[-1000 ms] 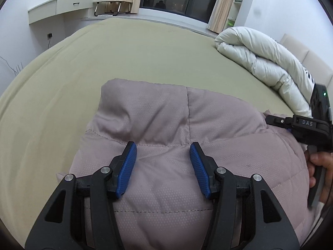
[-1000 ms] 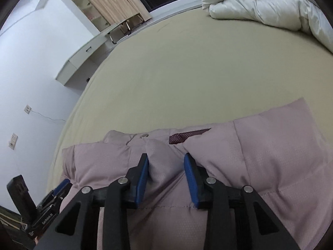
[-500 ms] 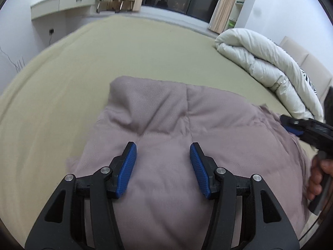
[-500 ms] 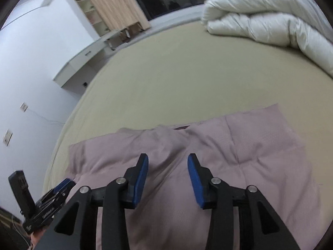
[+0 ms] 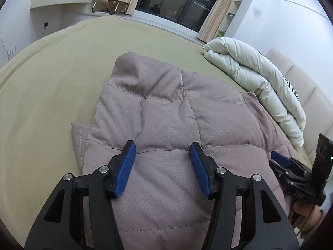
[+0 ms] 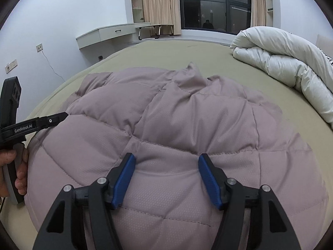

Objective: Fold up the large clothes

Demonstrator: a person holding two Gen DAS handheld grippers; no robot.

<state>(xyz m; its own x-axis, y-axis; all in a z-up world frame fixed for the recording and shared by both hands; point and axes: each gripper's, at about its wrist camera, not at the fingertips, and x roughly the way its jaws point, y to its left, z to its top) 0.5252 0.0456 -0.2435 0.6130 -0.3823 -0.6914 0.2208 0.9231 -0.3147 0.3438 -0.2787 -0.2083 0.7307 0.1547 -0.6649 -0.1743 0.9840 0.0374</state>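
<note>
Item: mauve quilted jacket (image 6: pixel 187 125), centre frame, on bed (image 6: pixel 145 62) (fold laid); my right tool (image 6: pixel 165 178) has just been opening, empty, left tool (image 5: pixel 162 166) open; next, regrasp an edge.

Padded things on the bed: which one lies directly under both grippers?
The mauve quilted jacket, spread flat on the olive sheet. The other padded thing, the white duvet, lies rolled up apart, near the headboard.

1 mauve quilted jacket (image 5: pixel 166 125) under the fingers, 1 rolled white duvet (image 5: pixel 254 83) beyond them, 1 bed (image 5: pixel 52 83), 2 grippers, 4 blue fingers (image 6: pixel 124 179), 1 wall desk (image 6: pixel 108 33).
</note>
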